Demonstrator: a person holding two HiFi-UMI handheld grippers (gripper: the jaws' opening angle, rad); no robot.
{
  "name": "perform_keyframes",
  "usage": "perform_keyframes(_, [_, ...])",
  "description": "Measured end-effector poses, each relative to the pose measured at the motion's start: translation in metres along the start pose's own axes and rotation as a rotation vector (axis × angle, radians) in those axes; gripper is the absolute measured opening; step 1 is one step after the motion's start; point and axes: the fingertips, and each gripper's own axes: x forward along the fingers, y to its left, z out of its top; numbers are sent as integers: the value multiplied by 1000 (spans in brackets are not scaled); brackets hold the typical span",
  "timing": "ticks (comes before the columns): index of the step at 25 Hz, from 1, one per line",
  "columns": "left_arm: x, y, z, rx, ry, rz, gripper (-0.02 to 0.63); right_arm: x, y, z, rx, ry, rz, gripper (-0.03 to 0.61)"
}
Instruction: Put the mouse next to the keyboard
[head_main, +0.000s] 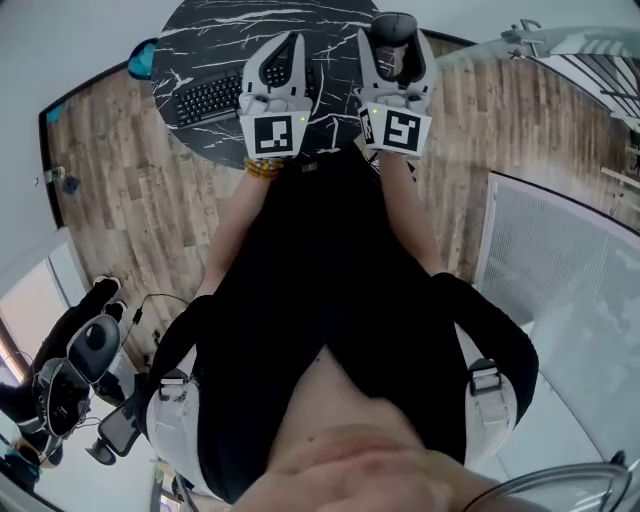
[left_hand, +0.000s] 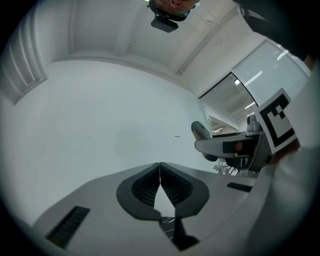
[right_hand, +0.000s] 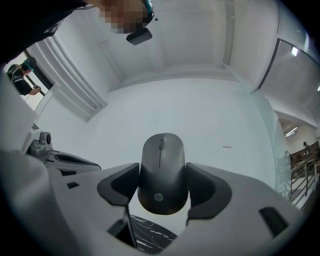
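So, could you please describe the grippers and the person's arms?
Both the left gripper and right gripper have pale grey bodies, dark ribbed jaws and a cube with black-and-white square markers. The person wears a black top, forearms bare, with a yellowish bracelet at the left wrist.

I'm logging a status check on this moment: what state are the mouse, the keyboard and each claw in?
mouse: gripped by its sides, lifted off the table.
keyboard: lying flat on the table.
left claw: shut, empty.
right claw: shut on the mouse.
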Motion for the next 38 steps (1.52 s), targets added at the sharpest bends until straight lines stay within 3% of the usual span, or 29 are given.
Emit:
perform_keyframes(11, [30, 2, -23, 2, 13, 1, 14, 25, -20, -33, 29, 27, 9, 284])
perform_keyframes(17, [36, -2, -33, -6, 43, 2, 14, 33, -38, -55, 104, 68, -13, 284])
perform_keyframes(21, [33, -9, -45, -8, 72, -16, 14, 33, -44, -76, 79, 127, -7, 284])
perform_keyframes(38, [34, -26, -67, 5, 116, -68, 14, 19, -36, -160, 134, 325, 21, 284])
